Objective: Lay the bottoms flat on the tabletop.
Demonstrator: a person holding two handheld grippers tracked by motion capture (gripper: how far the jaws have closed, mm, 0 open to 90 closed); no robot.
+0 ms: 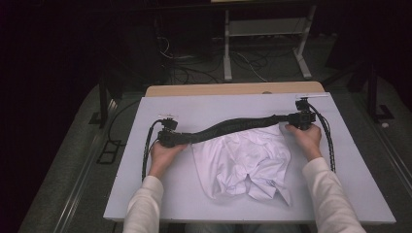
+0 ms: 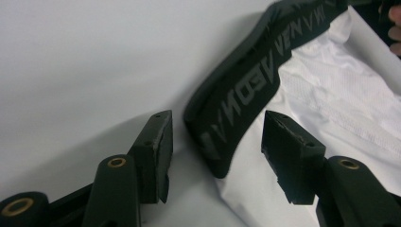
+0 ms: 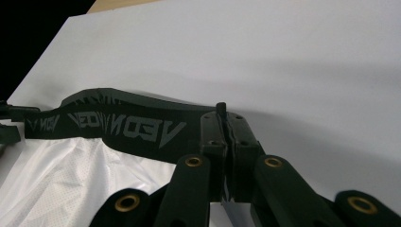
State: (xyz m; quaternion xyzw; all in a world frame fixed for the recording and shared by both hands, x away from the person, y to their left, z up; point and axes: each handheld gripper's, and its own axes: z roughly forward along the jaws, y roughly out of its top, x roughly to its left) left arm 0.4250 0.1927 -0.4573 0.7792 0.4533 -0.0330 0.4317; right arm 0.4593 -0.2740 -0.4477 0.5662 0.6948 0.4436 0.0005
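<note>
right gripper (image 3: 226, 142) jaws clench the black waistband (image 1: 228, 127) to pin it; left gripper (image 2: 215, 142) jaws gape around its other end, shorts (image 1: 248, 162) on the worktop (image 1: 160, 194).

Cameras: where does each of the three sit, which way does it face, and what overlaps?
High view: above the person's side, facing forward and down on the table; both forearms, hands and tongs show, with white shorts between them.
Left gripper view: on the left tongs, facing along its open jaws at the waistband end.
Right gripper view: on the right tongs, facing along jaws shut on the waistband.
Shared: waistband, white fabric and table in all three.
</note>
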